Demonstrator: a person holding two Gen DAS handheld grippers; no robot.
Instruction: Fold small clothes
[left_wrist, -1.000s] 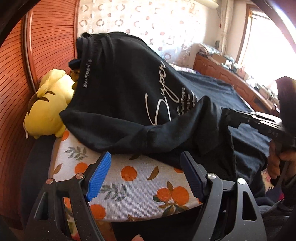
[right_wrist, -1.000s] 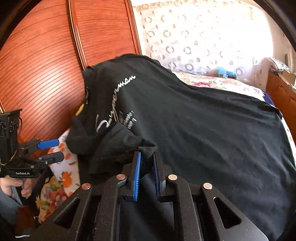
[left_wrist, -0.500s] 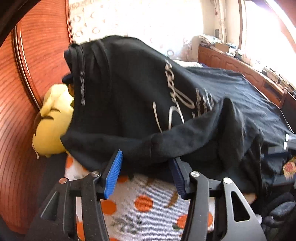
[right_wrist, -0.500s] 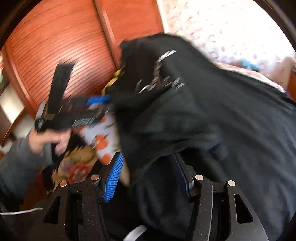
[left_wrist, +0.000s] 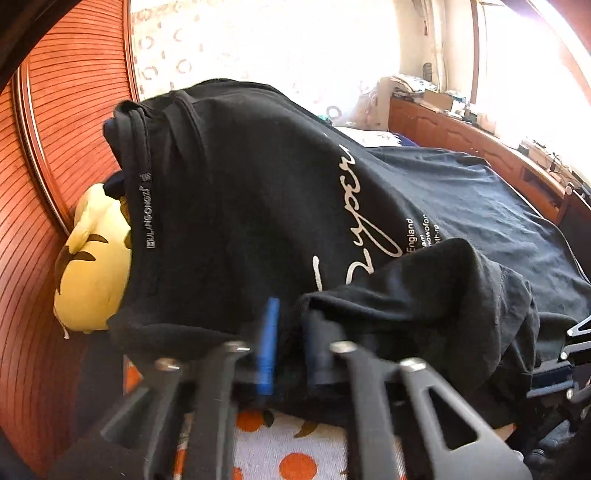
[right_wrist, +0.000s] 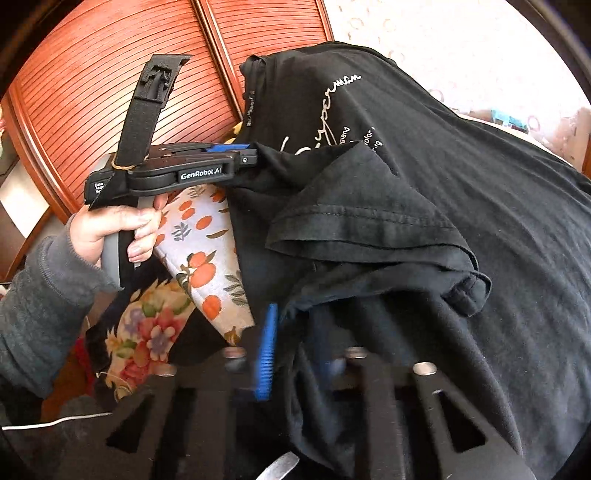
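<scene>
A black T-shirt (left_wrist: 258, 206) with white script lettering lies spread over the bed, its collar up against the headboard; it also fills the right wrist view (right_wrist: 461, 192). Its sleeve (right_wrist: 369, 221) is folded over onto the chest. My left gripper (left_wrist: 290, 347) is shut on the shirt's near edge by the sleeve; it shows from the side in the right wrist view (right_wrist: 251, 155). My right gripper (right_wrist: 295, 347) is closed down on the shirt's side hem, with cloth between its blue pads (right_wrist: 266, 350).
A yellow plush toy (left_wrist: 92, 258) lies under the collar against the red-brown slatted headboard (left_wrist: 55, 129). An orange-print pillow (right_wrist: 203, 251) and floral bedding (right_wrist: 144, 332) lie at the bed's edge. A wooden cabinet (left_wrist: 461, 136) runs along the far wall under the window.
Both grippers have closed onto the shirt: the left moved in from the pillow to the shirt's edge and shut; the right let go, shifted to the side hem and shut again.
</scene>
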